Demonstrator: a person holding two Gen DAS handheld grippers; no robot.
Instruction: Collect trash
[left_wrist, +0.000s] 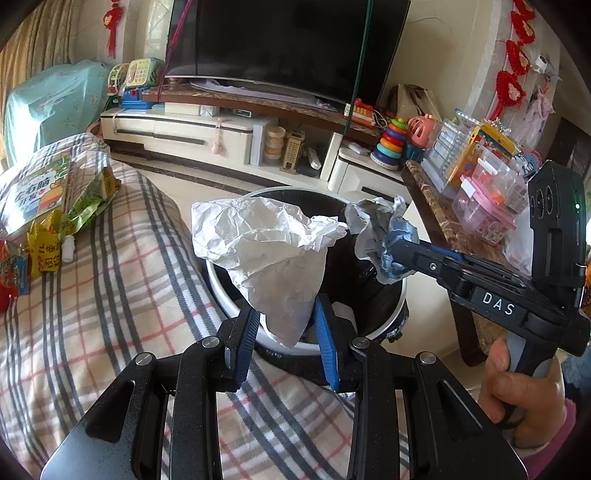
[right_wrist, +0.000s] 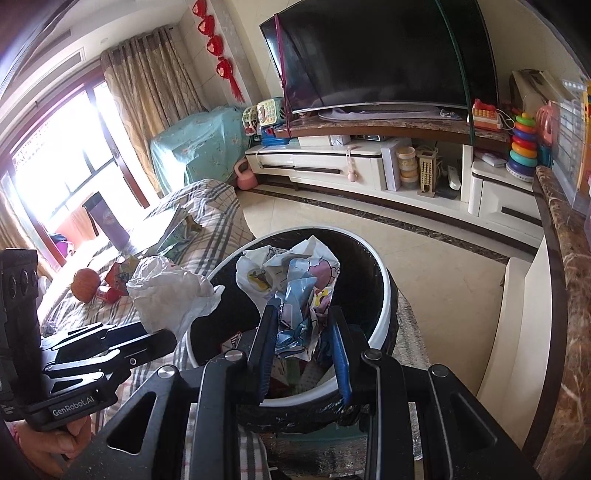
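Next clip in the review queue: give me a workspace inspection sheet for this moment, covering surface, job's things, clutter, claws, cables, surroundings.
Surface: plaid blanket beside the bin.
Job's things: round trash bin with white rim and dark liner, some trash already inside; crumpled white paper and a crumpled printed wrapper, both held over the bin opening.
Clutter: snack packets and a small white bottle on the blanket.
Claws: left claw shut on the white paper; right claw shut on the printed wrapper.
Cables: nothing seen at the work area.
Surroundings: television on a cream stand, stacking-ring toy, curtains, bright window.
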